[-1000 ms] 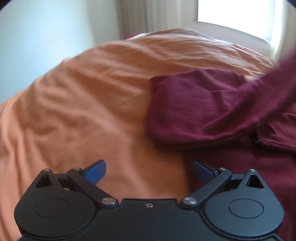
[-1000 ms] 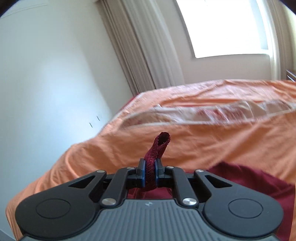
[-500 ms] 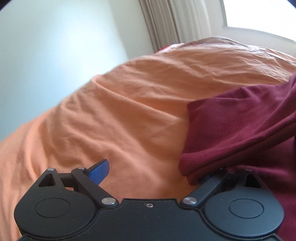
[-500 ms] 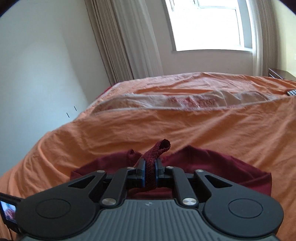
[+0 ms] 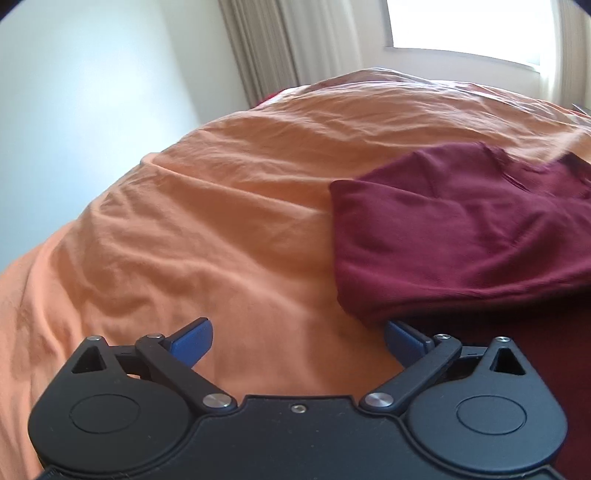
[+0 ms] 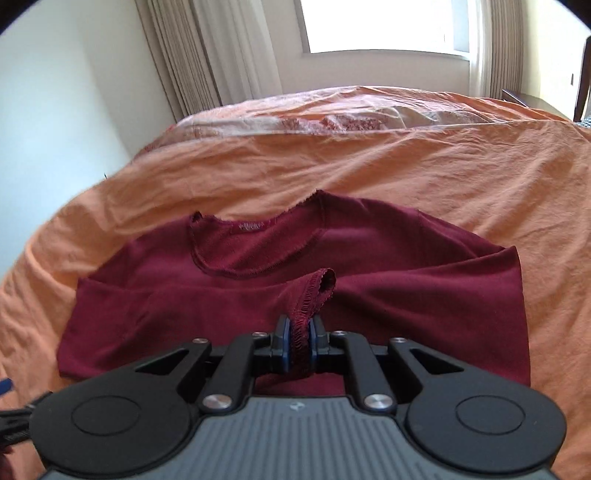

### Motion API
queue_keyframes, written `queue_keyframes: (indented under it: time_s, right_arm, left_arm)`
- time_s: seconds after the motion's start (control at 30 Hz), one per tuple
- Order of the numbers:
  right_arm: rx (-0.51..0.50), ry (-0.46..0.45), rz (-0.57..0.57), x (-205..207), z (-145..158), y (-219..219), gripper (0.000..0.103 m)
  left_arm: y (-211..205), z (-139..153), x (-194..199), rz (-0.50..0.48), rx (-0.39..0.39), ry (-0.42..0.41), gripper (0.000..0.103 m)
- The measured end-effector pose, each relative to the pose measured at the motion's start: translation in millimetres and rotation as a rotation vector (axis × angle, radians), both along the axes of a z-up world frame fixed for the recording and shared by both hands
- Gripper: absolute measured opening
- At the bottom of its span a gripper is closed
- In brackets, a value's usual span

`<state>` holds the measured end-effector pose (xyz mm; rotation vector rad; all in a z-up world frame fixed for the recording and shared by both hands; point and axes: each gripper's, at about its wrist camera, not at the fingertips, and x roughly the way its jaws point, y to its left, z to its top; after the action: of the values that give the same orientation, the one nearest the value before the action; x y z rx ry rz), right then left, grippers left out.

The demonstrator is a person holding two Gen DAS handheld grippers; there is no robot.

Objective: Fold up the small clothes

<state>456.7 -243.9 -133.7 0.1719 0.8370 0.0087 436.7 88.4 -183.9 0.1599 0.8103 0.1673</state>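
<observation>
My right gripper (image 6: 300, 334) pinches the maroon shirt (image 6: 406, 291) hem; left gripper (image 5: 297, 338) gapes empty beside its fold. I should lay the hem flat just ahead, then release.

I count one maroon shirt (image 6: 388, 295), one orange bedspread (image 6: 369, 166), one window (image 6: 380, 26), two curtains (image 6: 207, 55), and my two claws: left claw (image 5: 299, 341), right claw (image 6: 300, 334).

A maroon shirt (image 6: 388, 295) lies on the orange-covered bed (image 6: 443, 166).
</observation>
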Motion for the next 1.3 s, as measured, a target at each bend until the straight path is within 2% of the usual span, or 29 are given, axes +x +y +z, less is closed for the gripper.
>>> queue_keyframes:
  time_s: [0.13,0.23,0.27,0.37,0.43,0.53,0.6,0.7,0.73,0.77,0.93,1.1,1.3]
  right_arm:
    - [-0.056,0.04,-0.009,-2.8,-16.3,2.1,0.024]
    - [-0.074,0.04,-0.022,-4.9,-19.8,2.5,0.049]
    - [-0.082,0.036,-0.018,-5.8,-19.7,3.9,0.053]
    - [-0.124,0.042,0.008,-5.6,-22.4,10.2,0.062]
    - [-0.158,0.058,0.013,-3.6,-28.0,10.0,0.064]
    - [-0.207,0.093,-0.019,-2.7,-38.6,2.6,0.066]
    - [-0.216,0.089,-0.06,-6.8,-40.7,-7.4,0.072]
    - [-0.201,0.05,-0.121,-22.1,-31.3,-19.7,0.075]
    - [-0.187,0.039,-0.132,-28.6,-27.6,-23.6,0.081]
    - [-0.169,0.03,-0.146,-36.4,-23.6,-27.4,0.089]
    - [-0.102,0.028,-0.185,-87.6,-11.4,-36.1,0.101]
    - [-0.066,0.129,-0.238,-139.7,-15.9,-29.8,0.102]
    - [-0.023,0.241,-0.317,-194.4,-23.1,-18.4,0.103]
  left_arm:
    - [4.1,8.5,-20.3,0.005,-0.044,-0.003,0.1]
    - [5.7,15.9,-11.6,0.021,-0.061,-0.028,0.101]
    - [4.5,17.2,-3.9,0.026,-0.057,-0.033,0.101]
    - [-0.4,17.2,24.4,0.012,-0.051,-0.037,0.101]
    - [-4.0,13.9,41.5,-0.007,-0.052,-0.036,0.101]
    - [-10.5,-2.5,67.9,-0.002,0.016,0.02,0.101]
    - [-11.9,-14.9,78.2,0.007,0.075,0.059,0.101]
    - [-3.8,-17.0,79.2,0.011,0.063,0.064,0.102]
    - [-0.5,-14.7,78.1,0.017,0.047,0.067,0.102]
    - [3.0,-12.2,75.9,0.021,0.033,0.065,0.101]
    - [16.8,5.3,50.2,0.04,-0.041,0.054,0.102]
    - [22.7,18.8,3.5,0.065,-0.099,0.064,0.102]
    - [19.7,17.8,-47.3,0.091,-0.185,0.163,0.102]
